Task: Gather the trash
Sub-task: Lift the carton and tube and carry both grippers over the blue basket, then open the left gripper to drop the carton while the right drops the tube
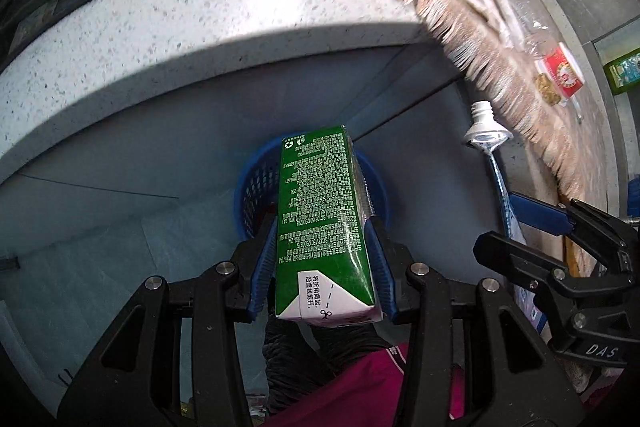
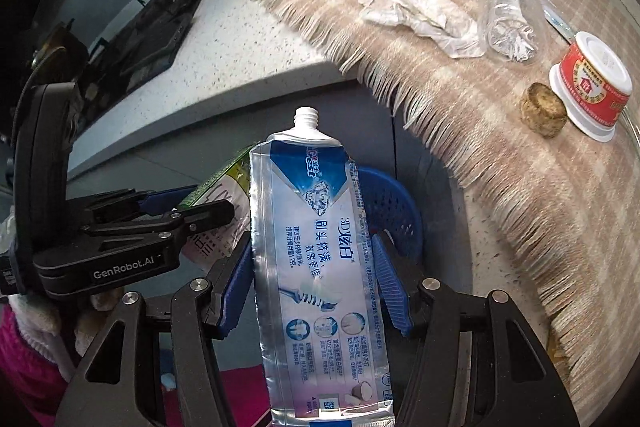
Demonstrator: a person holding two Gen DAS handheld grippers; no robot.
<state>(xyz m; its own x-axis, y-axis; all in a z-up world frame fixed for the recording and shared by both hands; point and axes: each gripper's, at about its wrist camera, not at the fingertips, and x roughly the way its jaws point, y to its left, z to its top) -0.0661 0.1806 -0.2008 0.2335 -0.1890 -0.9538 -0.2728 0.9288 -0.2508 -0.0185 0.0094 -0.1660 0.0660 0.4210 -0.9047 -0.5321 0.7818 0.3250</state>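
Left gripper (image 1: 320, 267) clamps green rectangular drink carton (image 1: 324, 219), right gripper (image 2: 316, 283) pinches flattened capless silver-blue toothpaste tube (image 2: 316, 267), both over round blue mesh plastic basket (image 1: 256, 187); risk: crowded simultaneous release bounces one off the rim.

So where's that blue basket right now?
The blue basket sits on the floor below the counter edge, directly under the green carton held in the left gripper.
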